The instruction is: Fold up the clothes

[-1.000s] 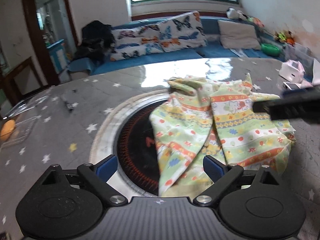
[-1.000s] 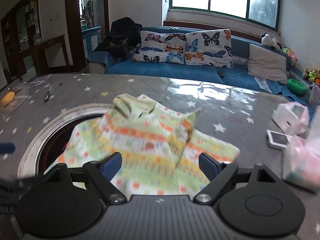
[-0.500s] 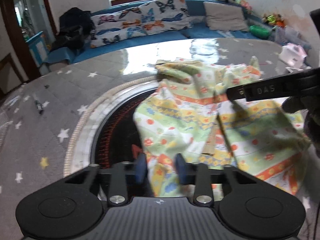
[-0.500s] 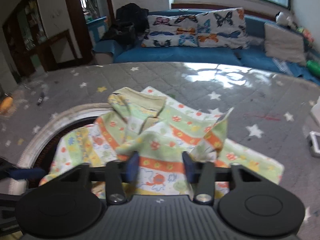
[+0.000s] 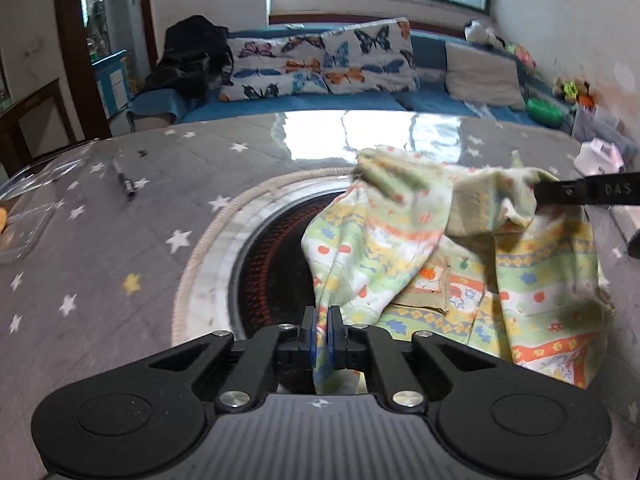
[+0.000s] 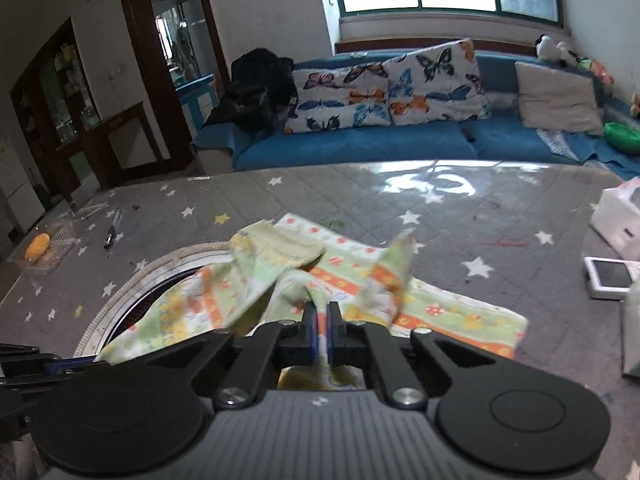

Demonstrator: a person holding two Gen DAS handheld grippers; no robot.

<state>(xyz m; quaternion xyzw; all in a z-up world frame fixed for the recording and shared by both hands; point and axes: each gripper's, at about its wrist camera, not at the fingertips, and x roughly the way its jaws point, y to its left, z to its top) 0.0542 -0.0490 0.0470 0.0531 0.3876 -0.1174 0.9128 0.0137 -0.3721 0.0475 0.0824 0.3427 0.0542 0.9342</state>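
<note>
A small green, yellow and orange patterned garment [image 5: 460, 256] lies crumpled on the grey star-print table, partly over a round black hotplate [image 5: 272, 264]. My left gripper [image 5: 321, 330] is shut on the garment's near left edge and lifts it off the table. My right gripper [image 6: 320, 322] is shut on a fold of the same garment [image 6: 332, 276] and holds it raised; its finger [image 5: 588, 194] shows at the right of the left wrist view, pinching the cloth.
A pen [image 5: 125, 182] and a clear tray [image 5: 28, 224] with an orange item lie at the table's left. A white box [image 6: 618, 220], a phone-like device [image 6: 610, 278] and a plastic bag lie at the right. A blue sofa [image 6: 400, 144] stands behind the table.
Both grippers went from open to shut on the garment. Both now lift their cloth edges up off the table, and the garment is bunched higher.
</note>
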